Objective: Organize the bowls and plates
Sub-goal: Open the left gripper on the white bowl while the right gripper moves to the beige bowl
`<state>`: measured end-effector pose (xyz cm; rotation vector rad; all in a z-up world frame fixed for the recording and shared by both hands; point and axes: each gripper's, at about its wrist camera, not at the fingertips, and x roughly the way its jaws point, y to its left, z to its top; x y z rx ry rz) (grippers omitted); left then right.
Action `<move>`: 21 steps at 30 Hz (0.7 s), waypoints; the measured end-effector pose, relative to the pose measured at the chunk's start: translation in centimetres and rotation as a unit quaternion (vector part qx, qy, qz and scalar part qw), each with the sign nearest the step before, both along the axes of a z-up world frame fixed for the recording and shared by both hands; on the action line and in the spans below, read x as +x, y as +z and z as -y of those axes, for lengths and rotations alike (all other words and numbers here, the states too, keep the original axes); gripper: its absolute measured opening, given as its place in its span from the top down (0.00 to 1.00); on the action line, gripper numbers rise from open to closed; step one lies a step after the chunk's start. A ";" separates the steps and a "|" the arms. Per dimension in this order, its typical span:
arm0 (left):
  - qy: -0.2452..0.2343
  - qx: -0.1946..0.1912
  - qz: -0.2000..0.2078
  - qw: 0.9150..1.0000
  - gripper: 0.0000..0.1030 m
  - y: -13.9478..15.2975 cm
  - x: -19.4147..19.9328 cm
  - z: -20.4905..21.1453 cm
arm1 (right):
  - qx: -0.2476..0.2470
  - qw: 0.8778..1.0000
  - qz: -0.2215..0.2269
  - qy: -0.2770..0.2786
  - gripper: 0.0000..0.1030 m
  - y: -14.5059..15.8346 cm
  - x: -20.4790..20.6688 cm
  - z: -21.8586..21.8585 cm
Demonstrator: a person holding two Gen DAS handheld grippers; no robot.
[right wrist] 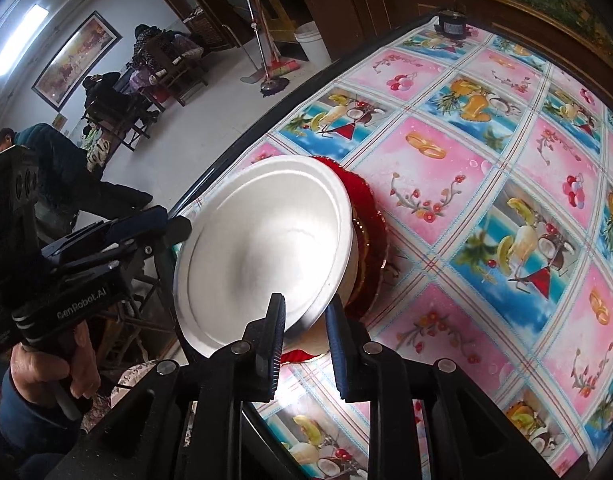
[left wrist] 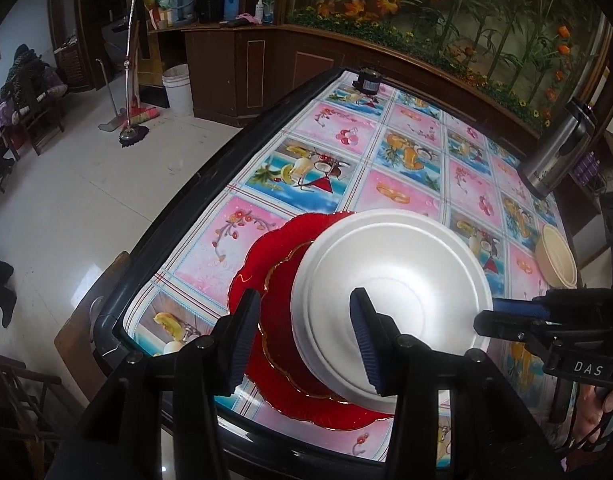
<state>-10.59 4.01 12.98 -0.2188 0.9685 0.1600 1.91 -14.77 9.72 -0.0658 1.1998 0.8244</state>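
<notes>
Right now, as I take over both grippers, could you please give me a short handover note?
Left gripper: open, straddling the near wall of the white bowl, not pressing.
Right gripper: around the bowl's rim; grip unclear.
White bowl sits on two stacked red plates near the table edge; cream bowl stands apart.
Done: plates and white bowl stacked.
Left: probably release, then add the cream bowl.

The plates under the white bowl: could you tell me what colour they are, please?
Translucent red with a thin gold rim on the plates, clearest in the left wrist view.
</notes>
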 end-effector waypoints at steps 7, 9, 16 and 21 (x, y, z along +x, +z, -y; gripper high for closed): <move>-0.001 0.018 0.019 1.000 0.52 1.8 -0.3 1.8 | 0.034 0.998 -0.010 -0.050 0.78 0.7 1.1 5.0; -0.006 0.021 0.022 1.000 0.52 2.1 -0.4 2.4 | 0.032 0.997 -0.007 -0.077 0.78 0.7 1.9 7.3; -0.062 0.032 0.022 0.997 0.50 2.7 -0.6 6.6 | 0.000 0.967 0.012 -0.256 0.78 0.1 7.6 19.3; -0.114 0.034 0.006 0.993 0.47 1.6 -0.6 10.6 | -0.070 0.938 0.011 -0.339 0.67 -2.0 10.4 25.1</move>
